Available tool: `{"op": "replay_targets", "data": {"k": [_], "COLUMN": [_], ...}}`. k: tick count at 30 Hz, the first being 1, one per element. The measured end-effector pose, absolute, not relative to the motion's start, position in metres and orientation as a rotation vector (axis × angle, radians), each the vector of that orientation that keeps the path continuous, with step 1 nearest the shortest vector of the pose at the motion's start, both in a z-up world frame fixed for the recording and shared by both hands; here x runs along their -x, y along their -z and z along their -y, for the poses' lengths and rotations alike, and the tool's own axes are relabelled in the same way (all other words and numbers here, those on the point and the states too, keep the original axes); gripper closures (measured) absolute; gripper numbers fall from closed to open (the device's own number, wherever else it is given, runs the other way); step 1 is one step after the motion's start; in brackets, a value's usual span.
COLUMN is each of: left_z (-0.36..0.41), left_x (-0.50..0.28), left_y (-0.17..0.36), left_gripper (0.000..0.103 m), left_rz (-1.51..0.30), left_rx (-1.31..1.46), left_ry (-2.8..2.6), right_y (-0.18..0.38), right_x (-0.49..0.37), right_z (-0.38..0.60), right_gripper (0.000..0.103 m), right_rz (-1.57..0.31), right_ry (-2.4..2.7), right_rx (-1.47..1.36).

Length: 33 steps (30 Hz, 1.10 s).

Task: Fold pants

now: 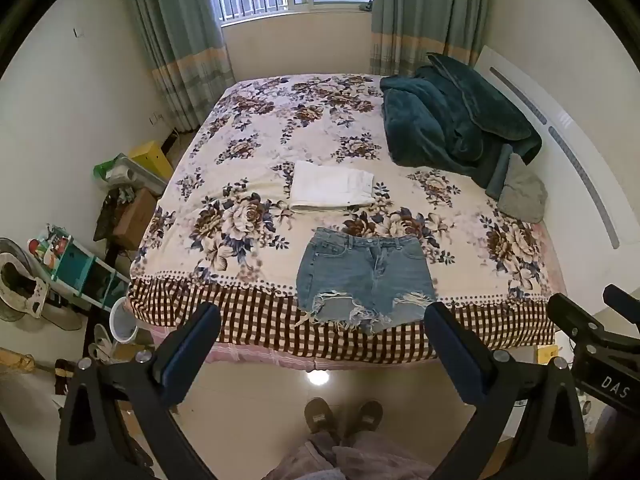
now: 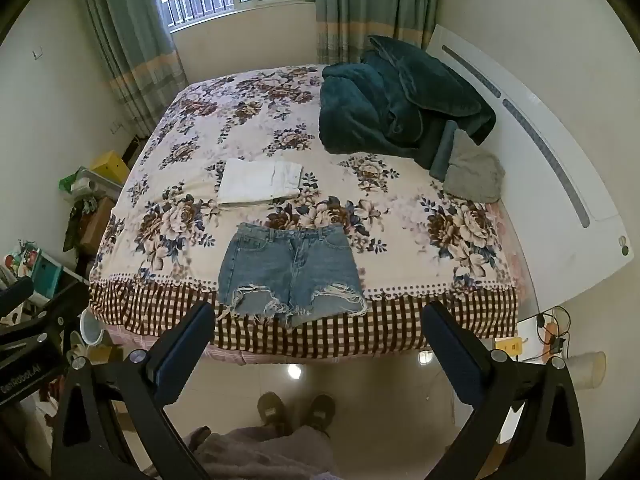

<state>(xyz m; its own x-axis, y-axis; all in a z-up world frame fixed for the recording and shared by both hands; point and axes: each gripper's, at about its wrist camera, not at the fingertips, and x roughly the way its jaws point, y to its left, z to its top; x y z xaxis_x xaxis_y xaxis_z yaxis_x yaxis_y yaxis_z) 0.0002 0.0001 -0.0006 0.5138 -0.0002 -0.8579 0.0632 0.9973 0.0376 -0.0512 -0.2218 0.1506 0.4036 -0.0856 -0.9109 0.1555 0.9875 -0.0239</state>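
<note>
A pair of blue denim shorts (image 1: 366,276) with frayed hems lies flat, waistband away from me, at the near edge of the flowered bed; it also shows in the right wrist view (image 2: 290,274). A folded white garment (image 1: 332,191) lies just beyond it, also seen in the right wrist view (image 2: 260,187). My left gripper (image 1: 322,318) is open and empty, held above the floor short of the bed. My right gripper (image 2: 318,318) is open and empty too, at the same distance. The right gripper's body (image 1: 592,344) shows at the right edge of the left wrist view.
A dark green blanket (image 1: 452,116) and a grey cushion (image 1: 520,194) lie at the bed's far right by the white headboard (image 1: 568,140). Boxes, a shelf and a fan (image 1: 16,280) crowd the floor on the left. My feet (image 1: 344,414) stand on the tiled floor.
</note>
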Motion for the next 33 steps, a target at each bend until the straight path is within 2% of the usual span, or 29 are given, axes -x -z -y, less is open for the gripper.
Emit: {"op": "replay_targets", "data": {"k": [33], "left_z": [0.014], "left_x": [0.001], "left_y": [-0.012], "left_gripper": [0.000], "left_rz": [-1.025], "left_rx": [-0.041], "left_ry": [0.043], "right_y": [-0.171], "right_x": [0.058], "right_z": [0.201], "right_gripper": [0.000], "right_rz": [-1.132], "right_ry": [0.156], "right_rx": [-0.044]}}
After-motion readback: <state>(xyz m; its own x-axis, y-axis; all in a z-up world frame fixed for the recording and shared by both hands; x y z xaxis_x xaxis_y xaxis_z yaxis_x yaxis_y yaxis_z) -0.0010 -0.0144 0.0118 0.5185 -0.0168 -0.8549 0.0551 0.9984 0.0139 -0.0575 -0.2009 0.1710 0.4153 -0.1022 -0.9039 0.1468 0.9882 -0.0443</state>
